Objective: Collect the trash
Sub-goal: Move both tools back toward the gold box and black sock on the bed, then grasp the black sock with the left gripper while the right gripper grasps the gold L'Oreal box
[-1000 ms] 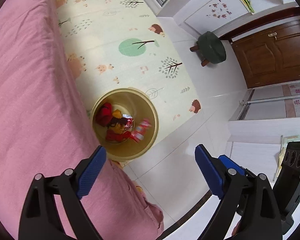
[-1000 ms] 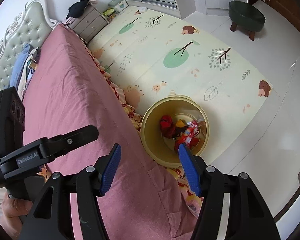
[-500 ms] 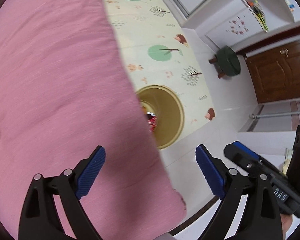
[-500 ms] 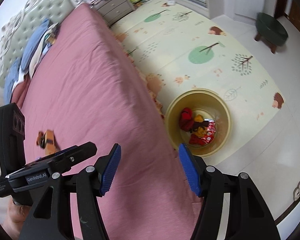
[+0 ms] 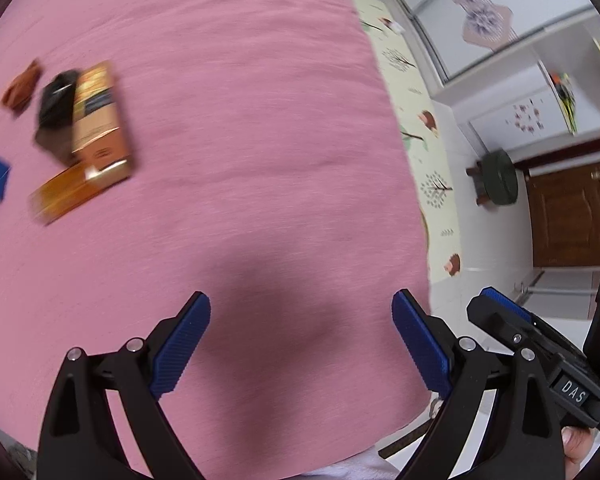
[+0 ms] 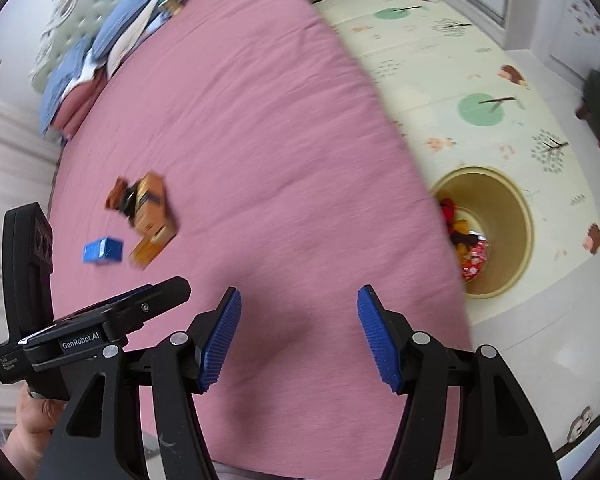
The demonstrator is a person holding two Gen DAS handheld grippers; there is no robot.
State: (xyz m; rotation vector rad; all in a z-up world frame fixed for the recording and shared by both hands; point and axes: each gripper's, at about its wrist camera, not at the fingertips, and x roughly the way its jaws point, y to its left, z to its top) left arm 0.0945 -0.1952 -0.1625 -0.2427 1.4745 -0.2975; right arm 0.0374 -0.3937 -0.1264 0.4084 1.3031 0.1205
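Two handheld grippers pointed steeply down over a pink bed [image 6: 260,120], each showing black plastic arms tipped with ribbed blue pads. The left gripper [image 5: 300,344] had its jaws spread wide with nothing between them, only bedspread beneath. The right gripper [image 6: 298,336] also stood released, its jaws apart and empty, hanging near the bed's foot edge. In the right wrist view a hand [image 6: 32,424] gripped the left tool's black handle at the lower left.

The bedspread was a soft woven cloth with a faint slub texture, lightly rumpled and shadowed under the grippers.

The trash lay in a small cluster on the bed, well apart from both grippers, toward the bed's far side. It was blurred. An orange box [image 6: 152,208] was a flat cardboard oblong; a second, narrower orange box [image 5: 66,194] touched its end. A dark crumpled wrapper [image 5: 54,108] lay against the first box, and a small brown scrap [image 5: 20,88] sat just beside that. A blue box [image 6: 102,250] lay near the cluster, a little apart from it.

Beside the bed, on a pale play mat [image 6: 440,60] printed with trees and hedgehogs, stood a round tan bin [image 6: 500,220] of smooth plastic, holding red and yellow wrappers [image 6: 466,244]. Blue and white pillows [image 6: 112,36] were piled at the bed's tufted headboard.
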